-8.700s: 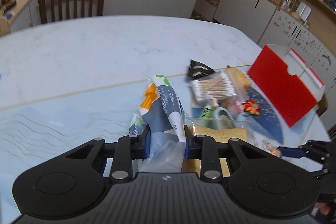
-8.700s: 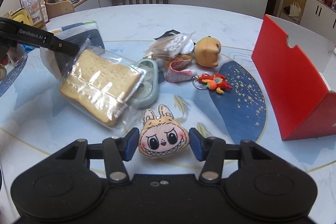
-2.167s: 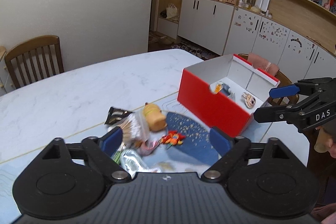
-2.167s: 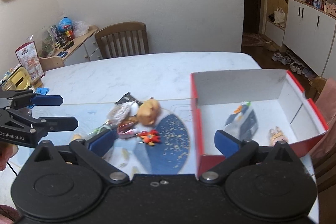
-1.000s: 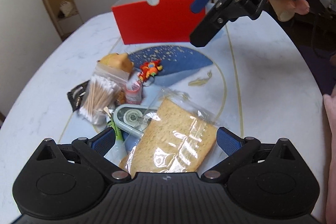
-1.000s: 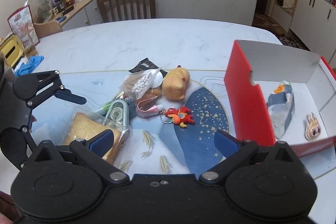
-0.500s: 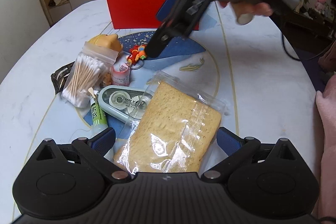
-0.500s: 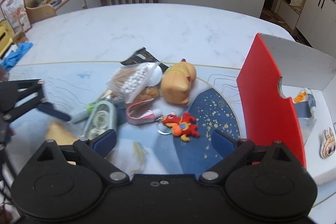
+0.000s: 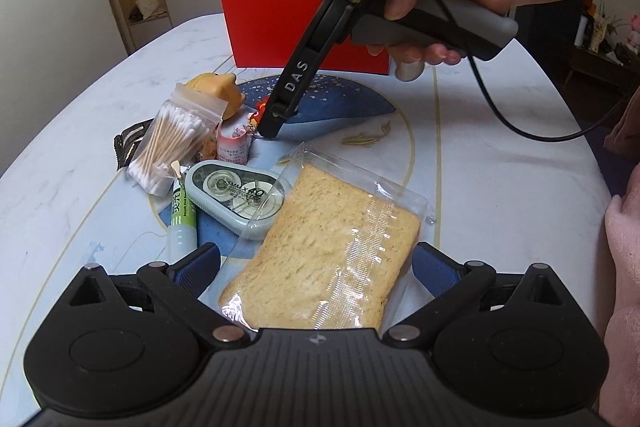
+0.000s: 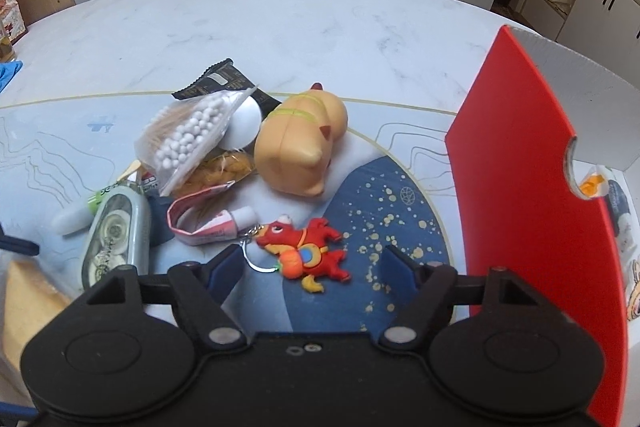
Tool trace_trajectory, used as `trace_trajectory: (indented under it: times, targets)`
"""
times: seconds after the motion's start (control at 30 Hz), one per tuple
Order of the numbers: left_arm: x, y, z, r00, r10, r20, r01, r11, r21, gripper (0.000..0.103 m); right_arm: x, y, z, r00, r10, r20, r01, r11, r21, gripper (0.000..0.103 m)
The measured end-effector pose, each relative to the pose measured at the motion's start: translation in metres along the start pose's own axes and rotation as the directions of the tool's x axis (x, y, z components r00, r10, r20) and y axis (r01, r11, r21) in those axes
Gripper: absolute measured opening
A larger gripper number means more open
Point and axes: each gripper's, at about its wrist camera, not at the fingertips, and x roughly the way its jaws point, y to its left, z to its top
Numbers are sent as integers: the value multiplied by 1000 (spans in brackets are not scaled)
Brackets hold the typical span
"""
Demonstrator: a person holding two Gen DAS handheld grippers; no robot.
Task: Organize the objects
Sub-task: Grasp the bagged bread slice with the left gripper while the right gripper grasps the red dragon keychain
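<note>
I had the marble worktop (image 10: 280,27) spread wide under both cameras, with the red box (image 10: 528,195) standing open at its right side; inside it I could make out a printed pouch and what looked like a small plush face, though the wall hid most of both. The bagged bread slice (image 9: 332,251) lay flat on the worktop between the spread fingers of my left hand-held gripper (image 9: 316,263), which was wide open and gripping nothing; whether its pads touched the wrapper I could not tell. Just beyond the bread sat the correction tape dispenser (image 9: 236,195), its edge under the bag's corner, with the glue stick (image 9: 182,219) beside it. The bag of cotton swabs (image 9: 172,143) leaned on the pile, near the yellow squishy toy (image 10: 300,147) and a black sachet (image 10: 224,79). A small pink tube (image 10: 216,227) lay just beside the red horse keychain (image 10: 308,255). My right hand-held gripper (image 10: 312,267) was open, low over the worktop, its fingers on either side of that keychain and holding nothing.
</note>
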Motion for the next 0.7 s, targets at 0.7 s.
trace_trajectory:
  times: [0.7]
  targets:
    - [-2, -22, 2, 995, 98, -35, -103, 975, -196, 78, -25, -3, -27, 998, 35, 48, -37, 998, 49, 38]
